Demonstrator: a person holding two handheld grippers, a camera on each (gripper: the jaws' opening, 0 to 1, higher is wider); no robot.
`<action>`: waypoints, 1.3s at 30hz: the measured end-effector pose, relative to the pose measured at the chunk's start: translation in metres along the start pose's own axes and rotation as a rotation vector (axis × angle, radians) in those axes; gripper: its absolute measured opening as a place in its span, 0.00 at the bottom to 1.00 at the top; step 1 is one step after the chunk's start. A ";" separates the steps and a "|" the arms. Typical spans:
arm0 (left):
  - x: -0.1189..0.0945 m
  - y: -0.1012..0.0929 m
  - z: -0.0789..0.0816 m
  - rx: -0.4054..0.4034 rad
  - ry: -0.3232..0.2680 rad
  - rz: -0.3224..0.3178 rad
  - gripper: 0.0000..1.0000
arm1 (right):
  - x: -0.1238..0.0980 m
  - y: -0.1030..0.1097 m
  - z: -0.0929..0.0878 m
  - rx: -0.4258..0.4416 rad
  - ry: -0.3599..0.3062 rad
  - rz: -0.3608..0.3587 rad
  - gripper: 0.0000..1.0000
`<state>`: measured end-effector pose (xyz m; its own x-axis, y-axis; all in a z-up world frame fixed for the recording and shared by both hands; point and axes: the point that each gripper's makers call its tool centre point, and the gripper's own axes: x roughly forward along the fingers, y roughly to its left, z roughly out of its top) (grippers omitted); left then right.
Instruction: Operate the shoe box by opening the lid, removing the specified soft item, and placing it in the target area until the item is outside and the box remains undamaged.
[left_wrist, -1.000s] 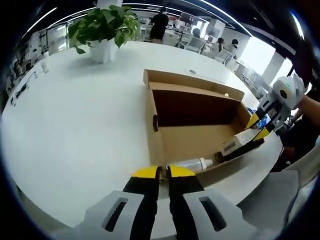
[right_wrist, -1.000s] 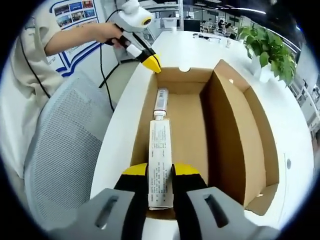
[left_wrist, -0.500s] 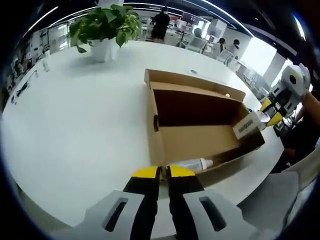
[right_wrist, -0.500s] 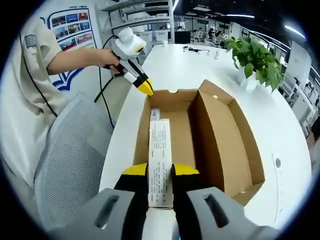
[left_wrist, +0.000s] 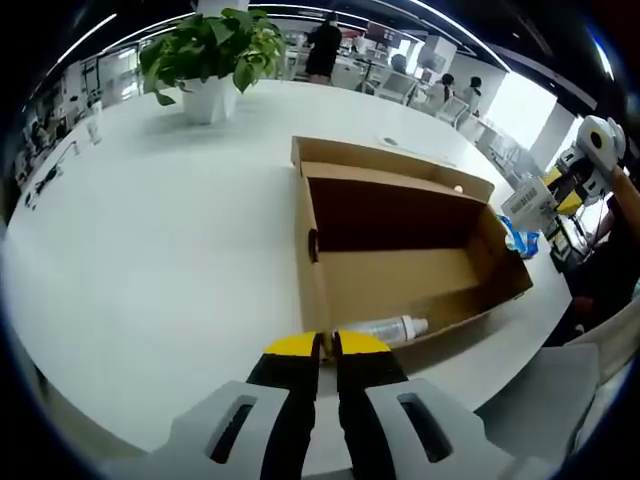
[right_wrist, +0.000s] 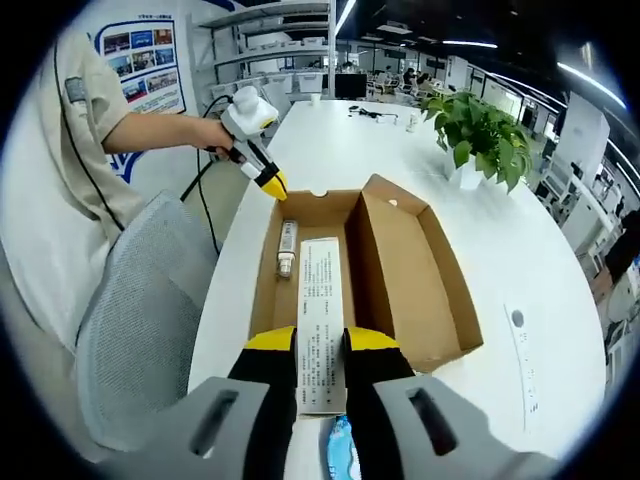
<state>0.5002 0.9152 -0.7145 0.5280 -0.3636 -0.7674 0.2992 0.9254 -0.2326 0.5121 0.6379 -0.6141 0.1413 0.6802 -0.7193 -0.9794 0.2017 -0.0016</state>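
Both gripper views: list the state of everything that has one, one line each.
Box: open, lid upright.
Bottle: lying in the box, capped.
Carton: gripped, lifted above the box.
Right gripper: shut on the carton.
Left gripper: shut, empty, at the box's end.
Plant: upright.

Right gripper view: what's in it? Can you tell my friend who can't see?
The right hand-held gripper holds a long white carton above an open cardboard shoe box on a white table. A clear bottle lies inside the box, the left hand-held gripper is at its far end, and a potted plant stands beyond.
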 end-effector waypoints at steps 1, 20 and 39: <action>0.000 0.000 0.000 -0.001 0.001 0.000 0.03 | -0.004 -0.002 -0.002 0.002 0.002 -0.006 0.15; 0.001 0.001 0.000 0.006 0.017 0.007 0.03 | -0.064 -0.049 -0.057 0.004 0.075 -0.083 0.15; 0.001 0.000 0.001 0.025 0.012 -0.006 0.03 | -0.089 -0.096 -0.136 0.038 0.204 -0.145 0.15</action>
<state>0.5019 0.9149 -0.7148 0.5164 -0.3675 -0.7735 0.3220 0.9203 -0.2223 0.5738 0.4618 -0.6448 0.2445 0.4868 -0.8386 -0.9443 0.3161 -0.0918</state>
